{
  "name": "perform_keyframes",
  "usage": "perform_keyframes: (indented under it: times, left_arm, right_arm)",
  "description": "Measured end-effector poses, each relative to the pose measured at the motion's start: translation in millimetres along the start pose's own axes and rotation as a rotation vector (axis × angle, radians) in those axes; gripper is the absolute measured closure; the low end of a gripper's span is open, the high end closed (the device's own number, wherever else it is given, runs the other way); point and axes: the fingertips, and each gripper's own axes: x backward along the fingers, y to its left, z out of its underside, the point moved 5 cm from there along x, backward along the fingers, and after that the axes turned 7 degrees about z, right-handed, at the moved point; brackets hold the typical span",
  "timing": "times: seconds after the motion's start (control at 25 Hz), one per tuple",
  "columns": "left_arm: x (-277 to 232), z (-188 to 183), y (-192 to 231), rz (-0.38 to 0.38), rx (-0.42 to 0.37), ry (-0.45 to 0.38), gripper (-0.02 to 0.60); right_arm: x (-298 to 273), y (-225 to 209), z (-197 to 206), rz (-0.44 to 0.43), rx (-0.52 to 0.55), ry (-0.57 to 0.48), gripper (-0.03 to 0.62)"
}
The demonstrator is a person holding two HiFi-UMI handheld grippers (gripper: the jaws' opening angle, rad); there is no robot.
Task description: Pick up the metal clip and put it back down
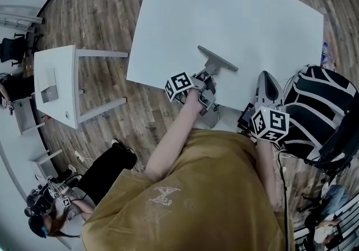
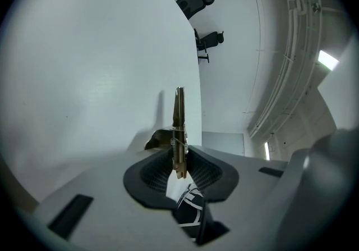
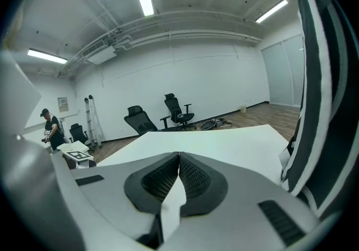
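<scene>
Standing edge-on between the pads (image 2: 150, 170) of the left gripper (image 2: 179, 153), the metal clip (image 2: 179, 126) showed a thin brassy profile with a small coil spring at its middle. Both pads pressed against its lower half, so the jaws were closed onto it with only the clip's thickness between them. Its upper tip stuck out ahead of the jaws toward the white table (image 2: 84, 76). A dark shadow lay beside it; whether the tip touched the surface could not be told.

From the head view, that gripper sat over the table's near edge, left of the near right corner. The clip itself was too small to make out there.

The right gripper (image 3: 178, 159) was held near the near right corner, its jaws closed together, pads (image 3: 160, 179) meeting with nothing between them.

A black-and-white striped object (image 1: 317, 106) stood off the table's right edge, partly cut off. A small white side table (image 1: 56, 84) stood well apart to the left on the wooden floor (image 1: 106, 14). Two office chairs (image 3: 162, 115) stood beyond the far edge.
</scene>
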Motion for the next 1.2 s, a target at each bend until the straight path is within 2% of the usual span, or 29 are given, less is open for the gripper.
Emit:
perform_keyframes:
  times: [0.44,0.96,1.2]
  left_arm:
    - [0.3,0.0,-36.3,0.101,-0.026,0.006,0.500]
    - [-7.5,0.3,-93.6,0.284,-0.085,0.035,0.500]
    - [-7.3,4.6,-120.5,0.379,-0.089,0.055,0.500]
  right_arm:
    - [7.5,-9.3,-22.3,0.017,-0.060,-0.067,0.585]
    - [9.5,-24.8,-56.0,0.040,-0.097,-0.153,0.585]
    - [10.9,-24.7,-73.1,0.042,-0.082,-0.190,0.585]
